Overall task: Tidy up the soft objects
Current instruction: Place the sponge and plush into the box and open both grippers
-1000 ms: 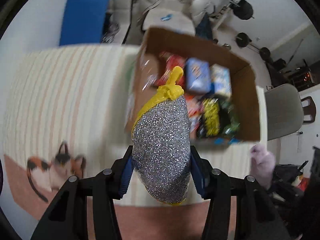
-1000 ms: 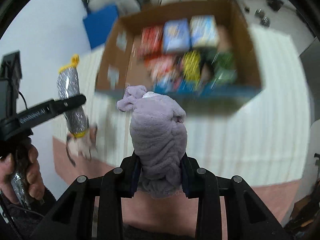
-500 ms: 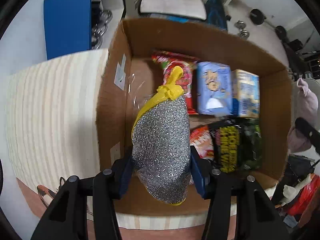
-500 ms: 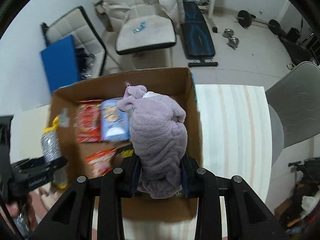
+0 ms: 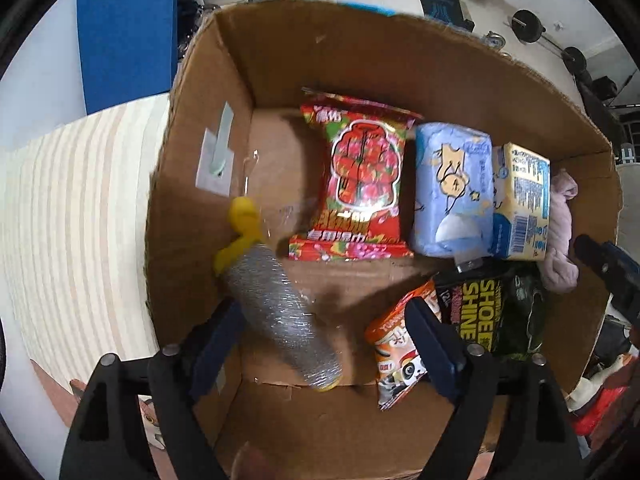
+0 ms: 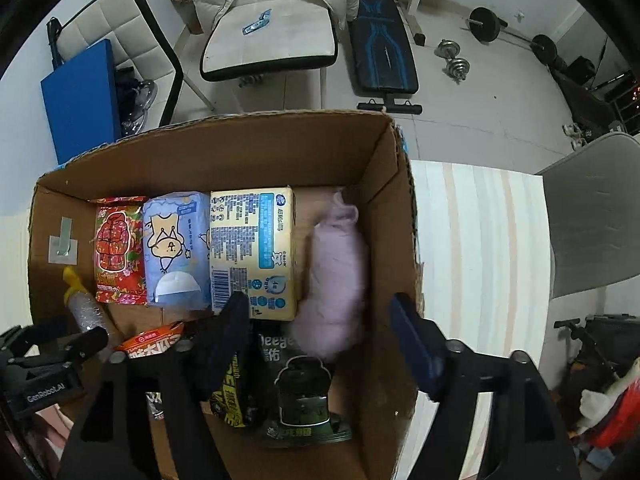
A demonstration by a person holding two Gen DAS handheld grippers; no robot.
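Both jaws now wide, silver scrubber (image 5: 280, 316) and purple cloth (image 6: 338, 280) dropped into the box (image 6: 280, 148)

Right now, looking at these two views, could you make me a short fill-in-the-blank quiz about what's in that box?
1. The silver scrubber has a ____ knotted end.
2. The lilac towel lies inside the ____ box.
3. The left gripper and right gripper both have their fingers ____.
4. The light blue pack sits between the cream pack and the ____ pack.

Missing words: yellow; cardboard; open; red
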